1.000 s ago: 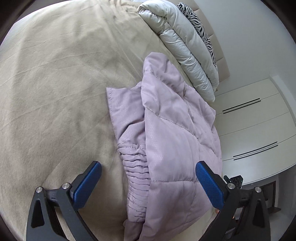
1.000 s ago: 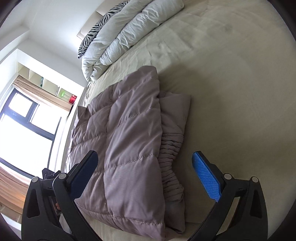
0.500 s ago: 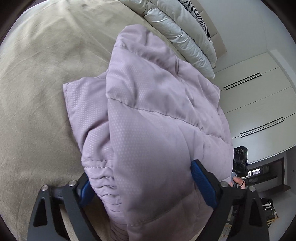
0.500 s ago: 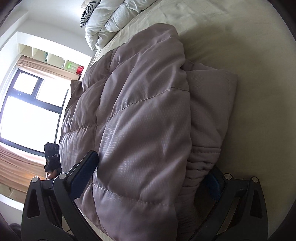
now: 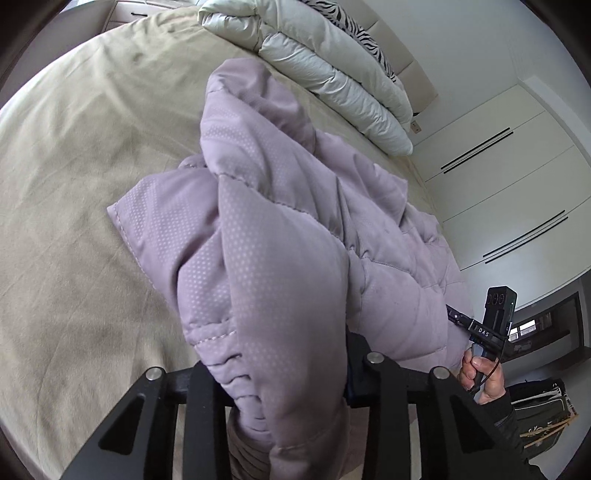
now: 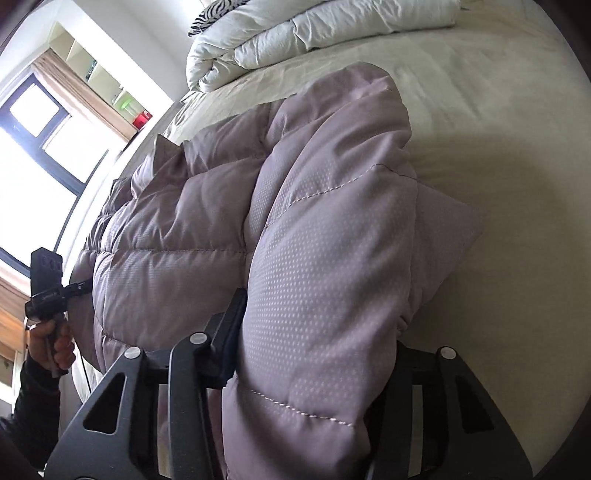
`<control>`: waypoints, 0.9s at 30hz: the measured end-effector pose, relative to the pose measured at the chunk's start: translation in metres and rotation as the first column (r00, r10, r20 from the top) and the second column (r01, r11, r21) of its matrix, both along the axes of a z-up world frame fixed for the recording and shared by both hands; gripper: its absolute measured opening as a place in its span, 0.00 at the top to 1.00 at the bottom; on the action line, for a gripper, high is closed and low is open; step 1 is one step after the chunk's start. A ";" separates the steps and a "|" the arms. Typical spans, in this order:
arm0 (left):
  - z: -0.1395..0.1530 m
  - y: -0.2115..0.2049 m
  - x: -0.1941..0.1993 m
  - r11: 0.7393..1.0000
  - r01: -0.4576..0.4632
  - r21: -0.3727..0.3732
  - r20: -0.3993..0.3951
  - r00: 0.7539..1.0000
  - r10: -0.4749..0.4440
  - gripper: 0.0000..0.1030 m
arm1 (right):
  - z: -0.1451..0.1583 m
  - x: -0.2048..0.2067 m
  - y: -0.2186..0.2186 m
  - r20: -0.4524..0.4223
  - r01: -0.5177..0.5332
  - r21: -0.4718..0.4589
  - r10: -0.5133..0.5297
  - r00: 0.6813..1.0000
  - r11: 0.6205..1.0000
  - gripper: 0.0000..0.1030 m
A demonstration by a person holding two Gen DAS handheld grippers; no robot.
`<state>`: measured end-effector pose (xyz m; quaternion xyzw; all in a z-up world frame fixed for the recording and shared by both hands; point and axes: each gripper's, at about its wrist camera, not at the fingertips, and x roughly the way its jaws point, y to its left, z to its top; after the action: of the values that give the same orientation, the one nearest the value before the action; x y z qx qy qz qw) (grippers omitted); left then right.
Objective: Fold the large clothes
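Note:
A mauve quilted puffer jacket lies partly folded on the beige bed sheet. My left gripper is shut on the jacket's near edge, which bunches up between the jaws and hides the pads. My right gripper is shut on the other near corner of the same jacket, lifting it off the sheet. The right gripper and the hand that holds it show in the left wrist view. The left one shows in the right wrist view.
A folded white duvet with a zebra-print pillow lies along the head of the bed. White wardrobe doors stand beside the bed. A bright window and shelves are on the other side.
Both grippers moved forward onto the jacket's near edge and closed on it. The gripped edge has risen off the sheet and the fabric bunches up.

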<state>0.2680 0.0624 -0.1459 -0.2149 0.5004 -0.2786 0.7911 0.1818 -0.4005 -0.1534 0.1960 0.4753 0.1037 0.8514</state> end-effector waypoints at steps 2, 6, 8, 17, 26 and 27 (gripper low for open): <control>0.016 0.004 -0.020 1.000 0.006 0.010 0.029 1.000 -0.006 0.65 | 0.016 -0.016 0.009 0.032 -0.007 -0.012 0.008 0.999 1.000 0.63; 0.032 0.026 -0.064 1.000 0.001 0.005 0.043 0.999 -0.001 0.65 | 0.043 -0.060 0.031 0.085 -0.041 -0.022 0.042 0.995 0.999 0.65; 0.036 0.038 -0.088 1.000 0.006 0.010 0.046 0.999 -0.006 0.65 | 0.052 -0.084 0.047 0.099 -0.060 -0.027 0.062 0.993 0.998 0.65; 0.011 0.069 -0.163 0.999 0.003 0.054 0.001 1.000 -0.003 0.63 | 0.038 -0.169 0.100 0.096 -0.098 0.009 0.096 0.991 0.995 0.65; -0.026 0.071 -0.165 0.995 -0.057 0.084 -0.015 0.998 0.059 0.41 | -0.040 -0.174 0.073 -0.009 0.036 0.145 -0.035 0.999 0.989 0.31; -0.031 0.072 -0.164 0.995 -0.062 0.080 -0.024 0.998 0.064 0.38 | -0.043 -0.174 0.074 -0.003 0.038 0.142 -0.038 0.999 0.989 0.27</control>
<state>0.1044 0.1341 -0.1767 -0.2029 0.5145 -0.2304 0.8006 0.0078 -0.3270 -0.1963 0.2651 0.4629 0.1212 0.8371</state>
